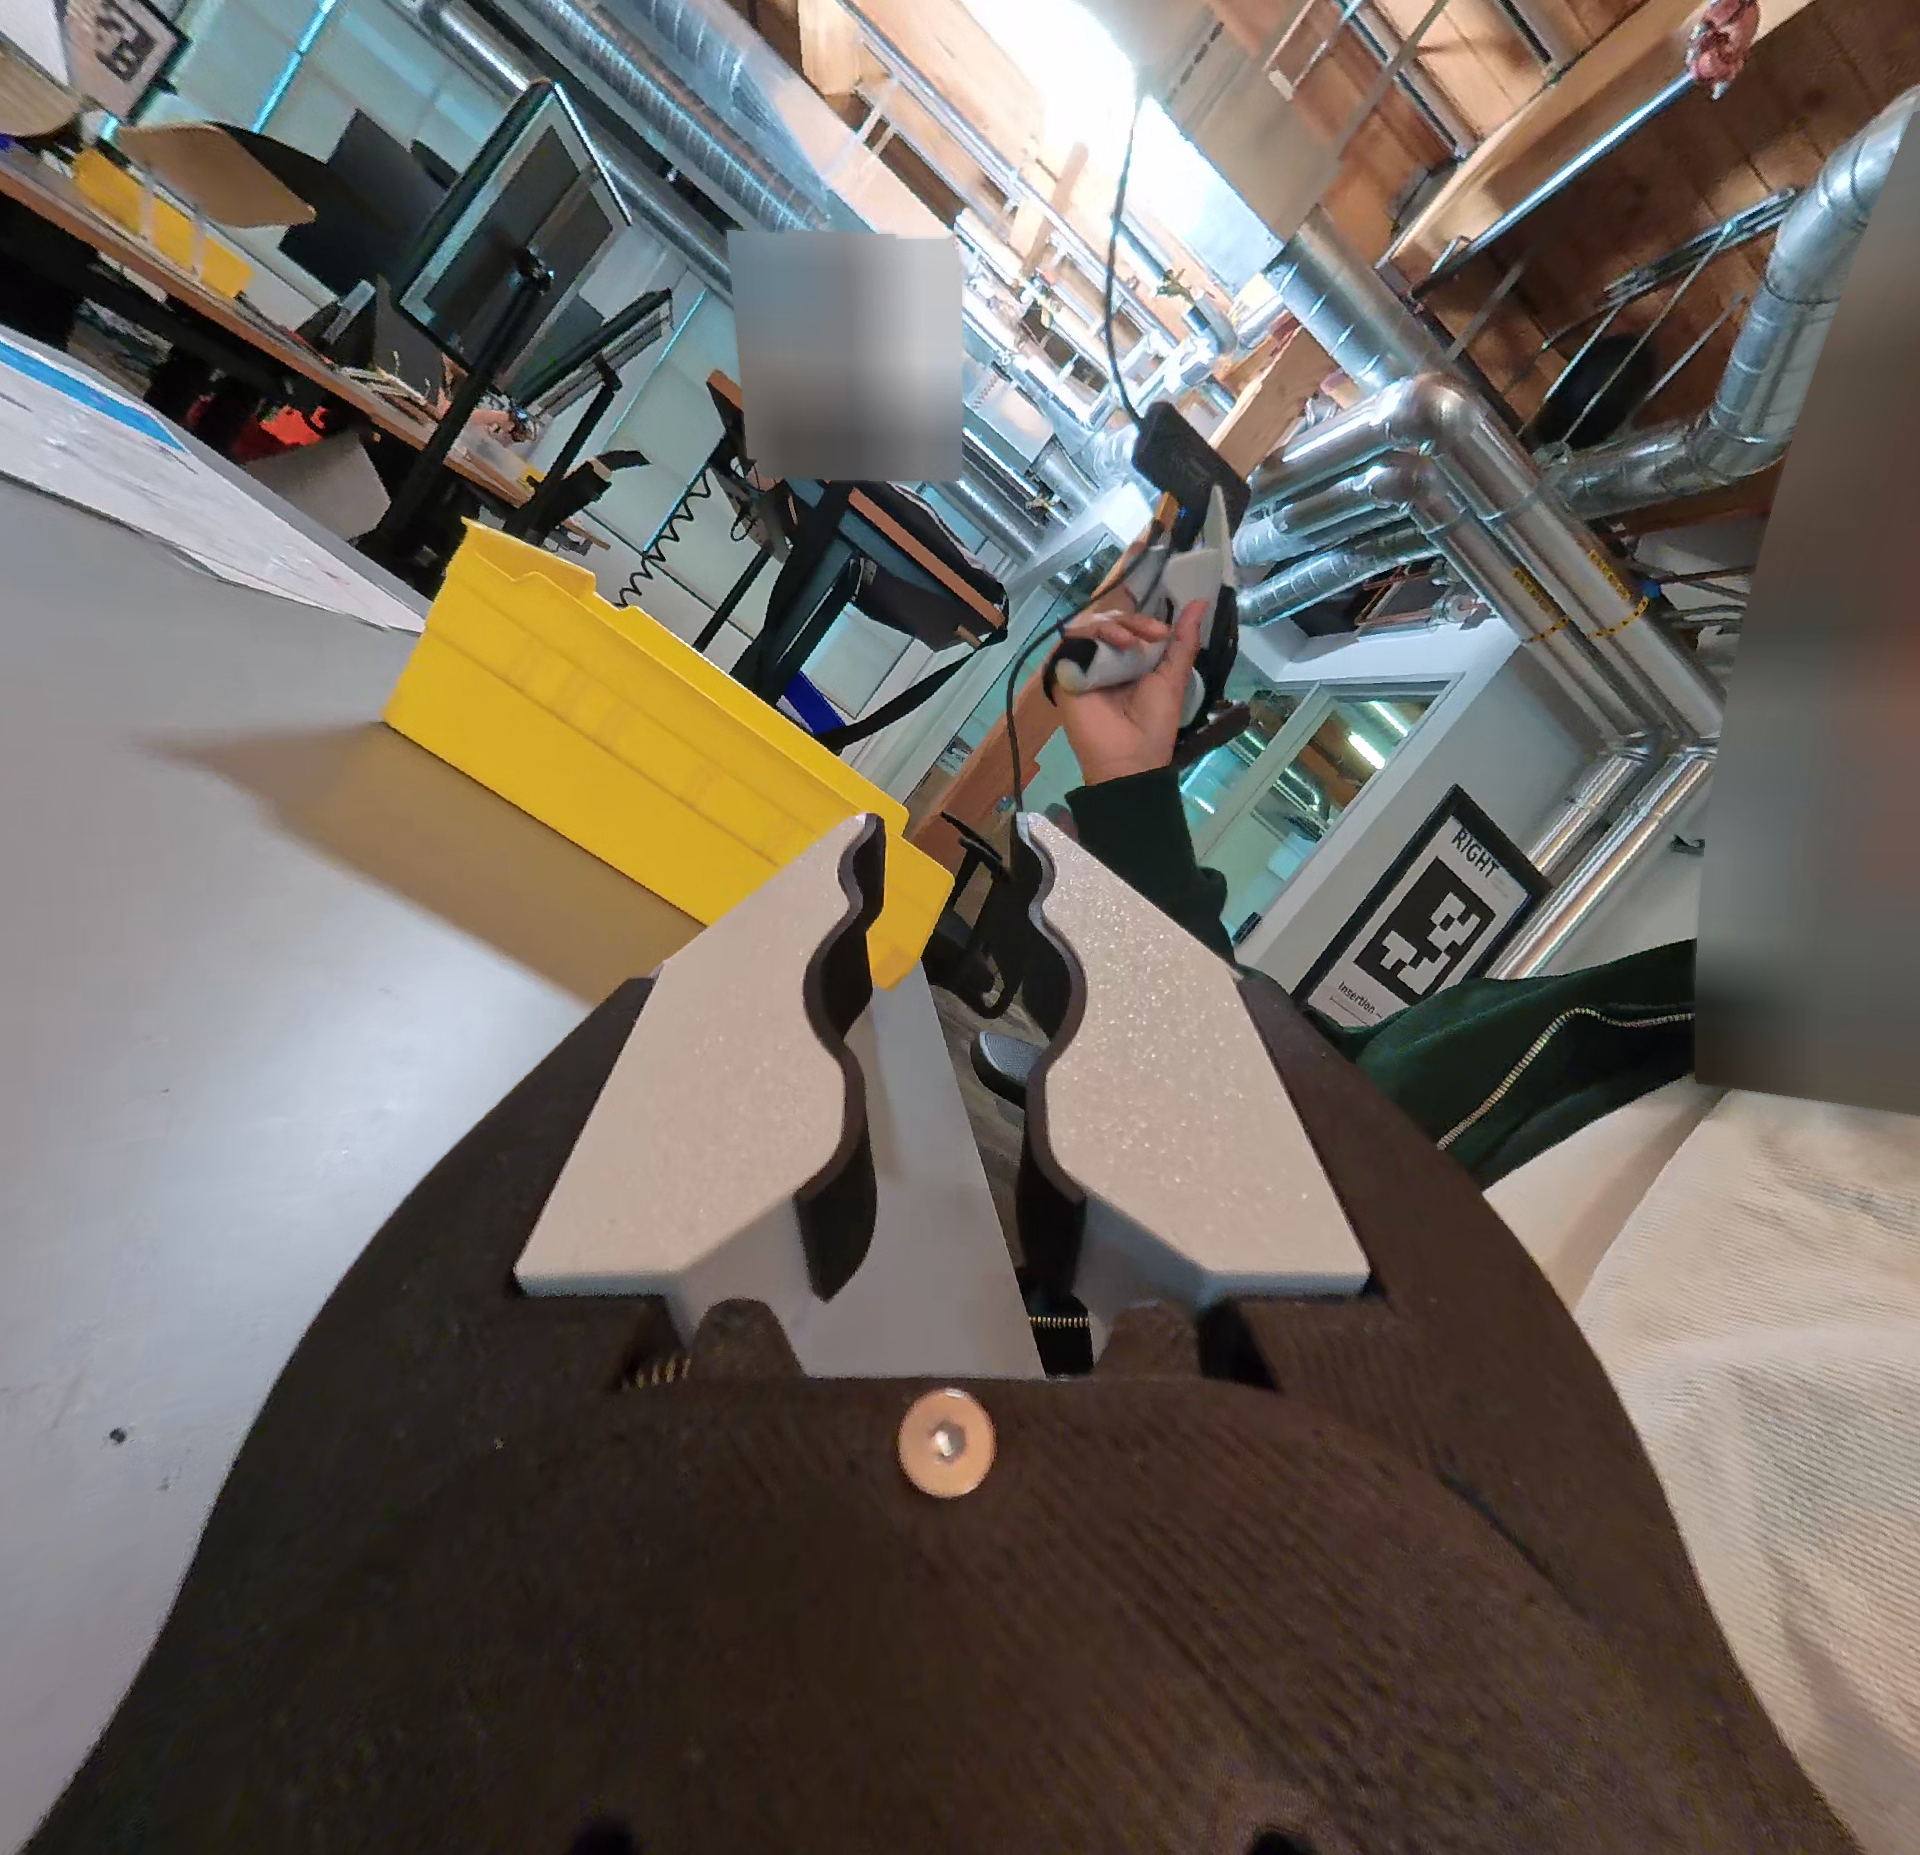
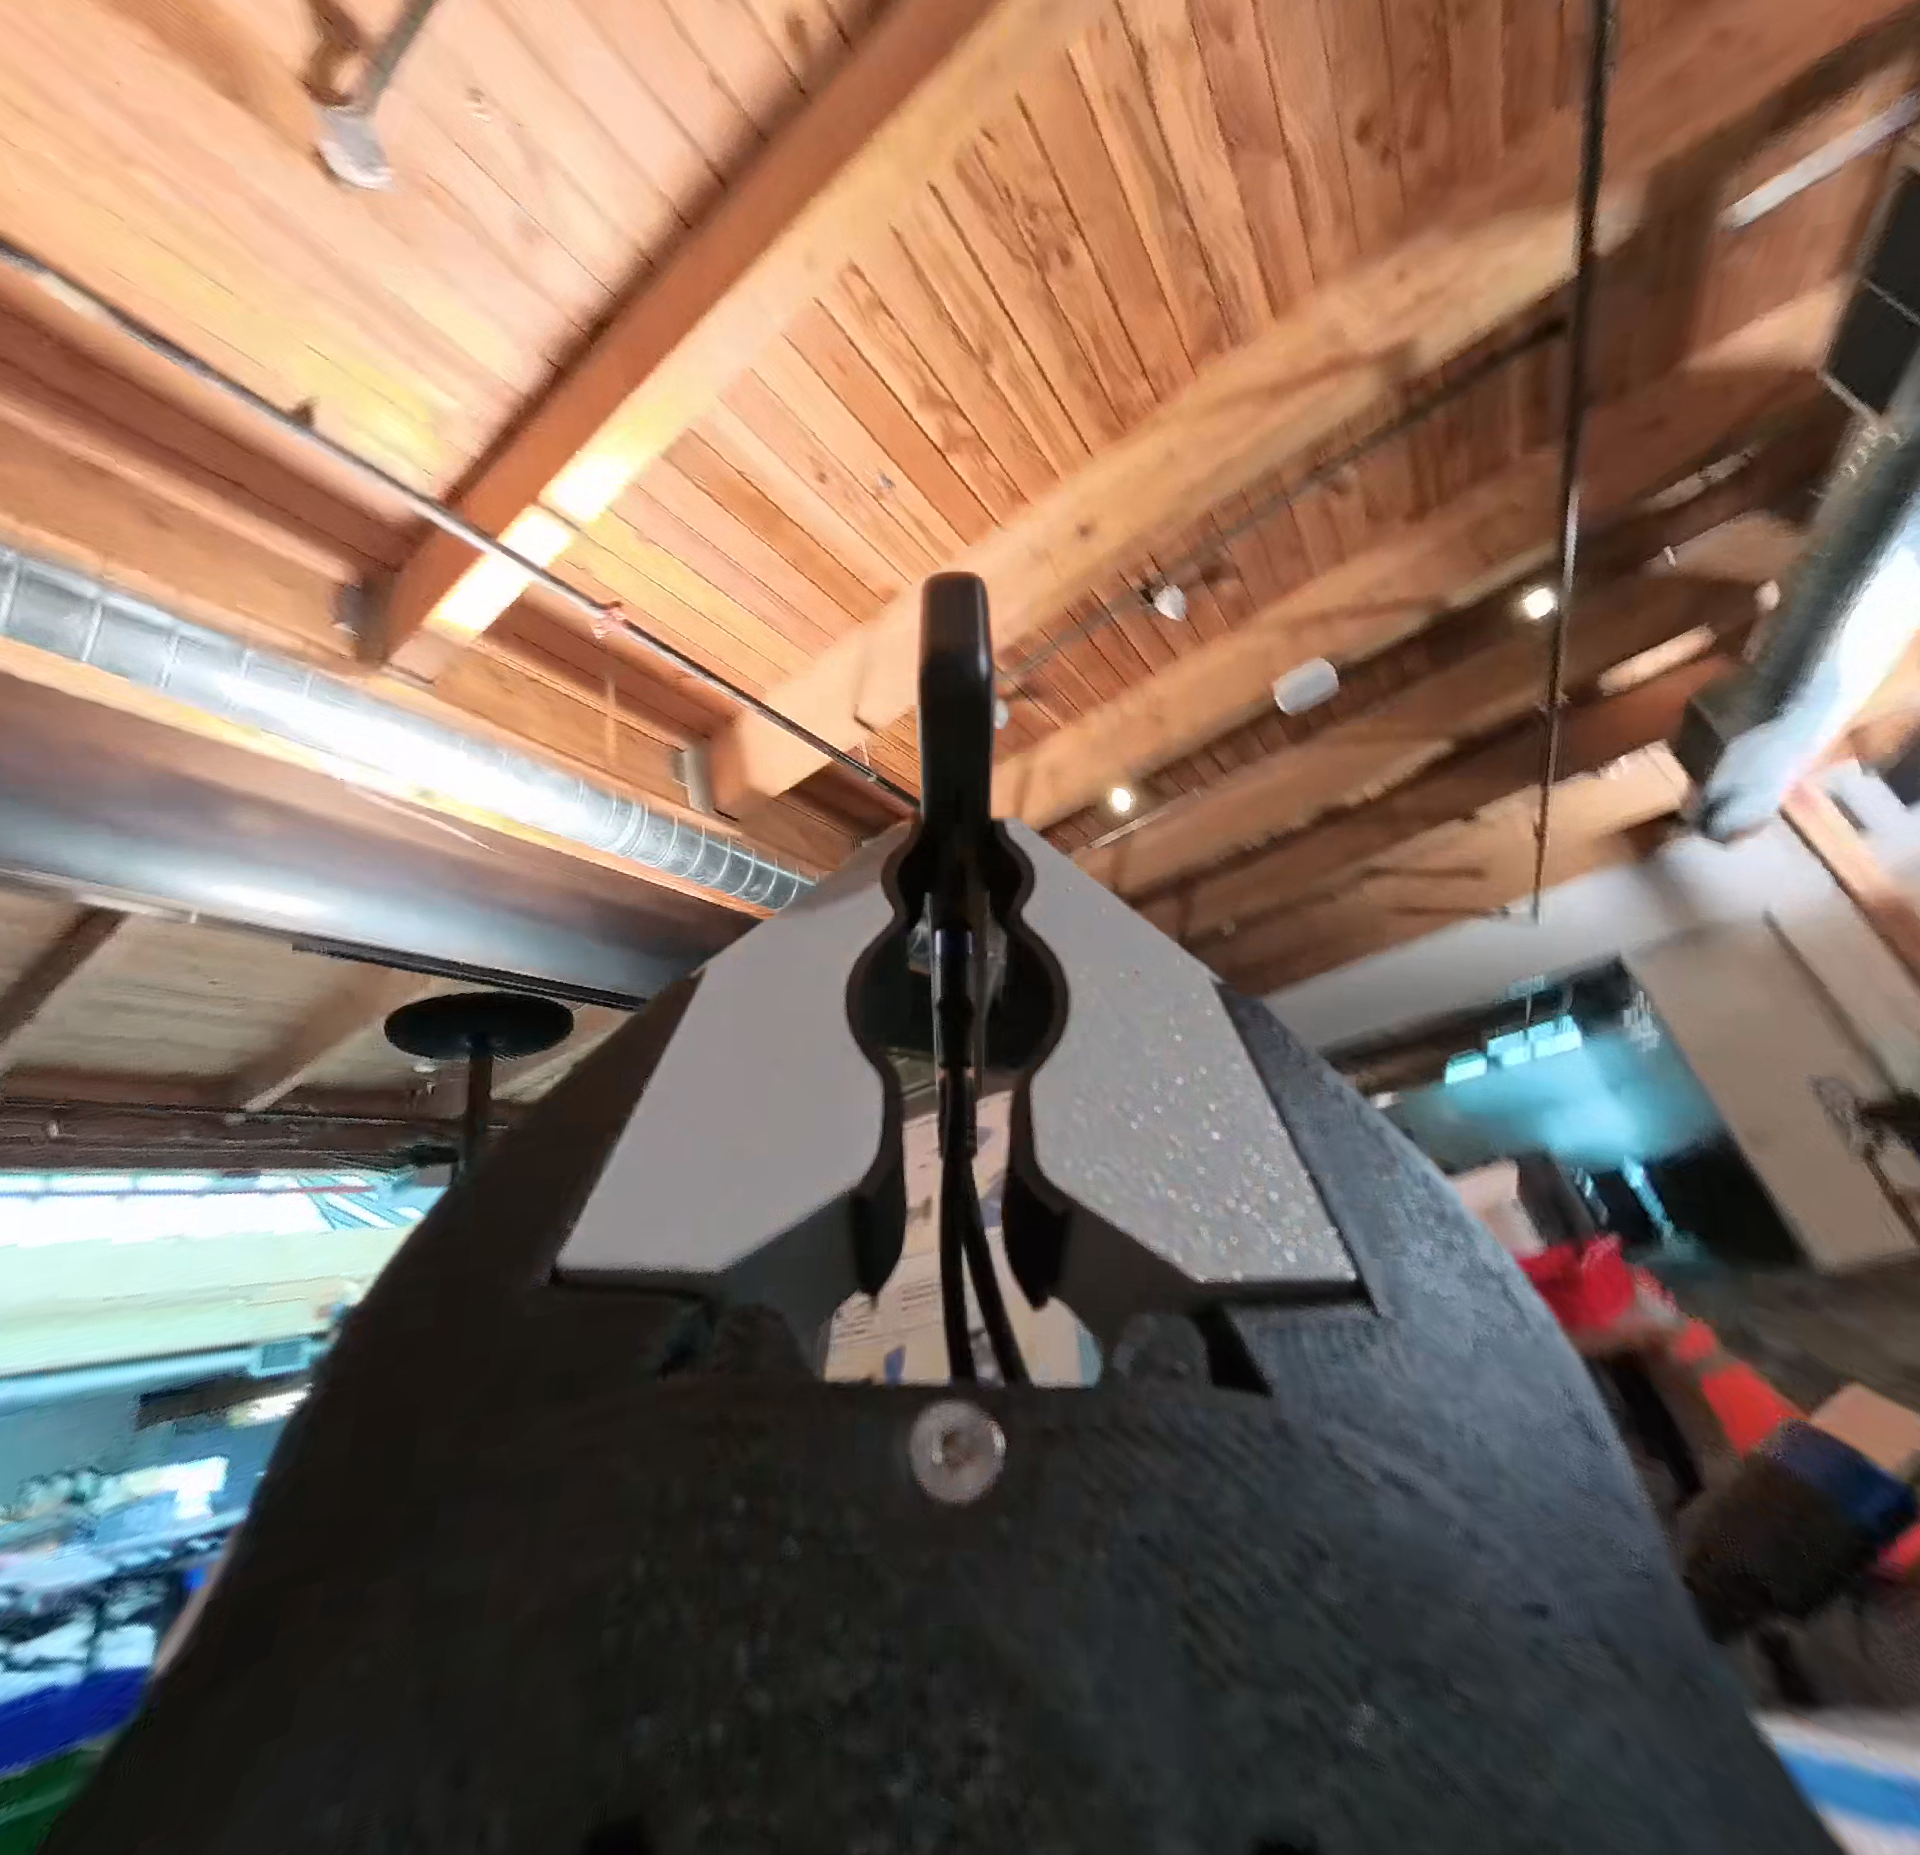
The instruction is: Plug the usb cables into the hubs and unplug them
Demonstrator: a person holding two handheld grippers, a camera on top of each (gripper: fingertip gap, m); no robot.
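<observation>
Between closed fingertips (image 2: 1023, 875), hub (image 2: 954, 704) pointing ceilingward.

Daylight pours from a skylight (image 1: 1039, 39) above me, blown out to white glare, and my yellow bin (image 1: 644, 725) throws a soft shadow across the table (image 1: 208, 974) toward its near edge. My left wrist view is sharp but bends pipes and beams at its edges. My right wrist view smears along its right and lower-left edges, with warm ceiling planks (image 2: 935, 299) evenly lit.
</observation>
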